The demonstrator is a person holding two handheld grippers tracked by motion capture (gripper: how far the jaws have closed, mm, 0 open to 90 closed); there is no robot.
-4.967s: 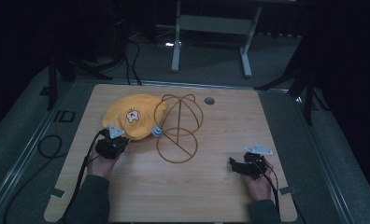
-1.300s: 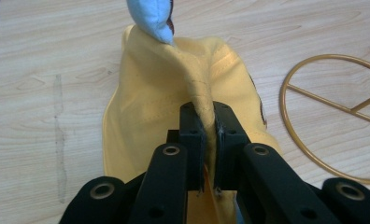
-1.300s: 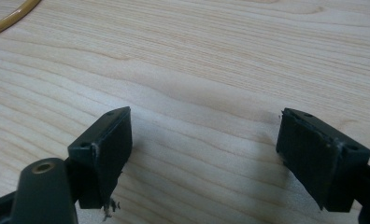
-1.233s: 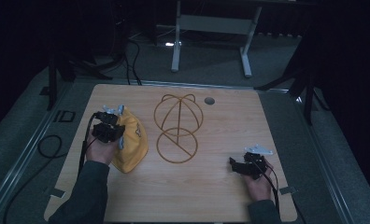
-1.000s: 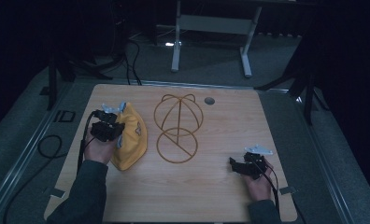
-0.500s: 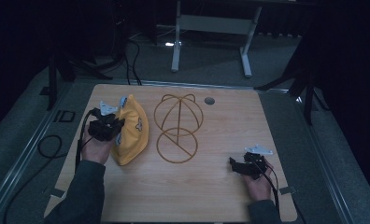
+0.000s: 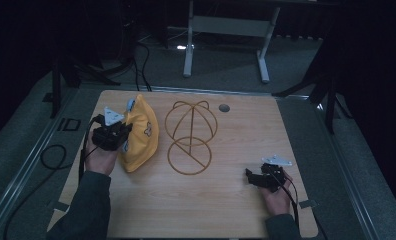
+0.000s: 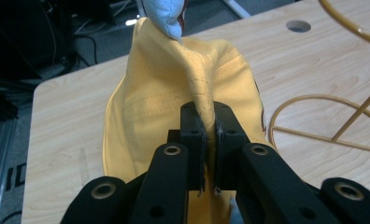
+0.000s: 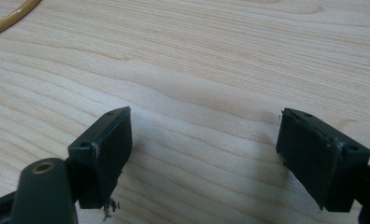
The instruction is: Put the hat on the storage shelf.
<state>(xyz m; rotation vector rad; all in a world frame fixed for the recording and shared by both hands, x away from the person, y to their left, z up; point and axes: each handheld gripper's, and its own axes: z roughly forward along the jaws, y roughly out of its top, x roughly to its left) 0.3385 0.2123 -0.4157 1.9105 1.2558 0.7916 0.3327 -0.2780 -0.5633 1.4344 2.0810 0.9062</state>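
Left gripper jaws pinch the yellow cap beside the wire stand; right gripper jaws spread.

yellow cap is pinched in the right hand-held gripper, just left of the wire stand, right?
Not the right one. The left gripper view shows the left hand-held gripper shut on the yellow cap, which does sit left of the wire stand.

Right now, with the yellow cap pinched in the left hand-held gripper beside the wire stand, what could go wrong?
1. The left hand-held gripper pinches only a thin fold of the yellow cap, so the fabric might slip out if lifted.
2. The cap hangs limp and folded; it could snag on the wire stand rather than settle over its dome.
3. The right hand-held gripper rests open on the table, away from the light stand, which may tip or slide.
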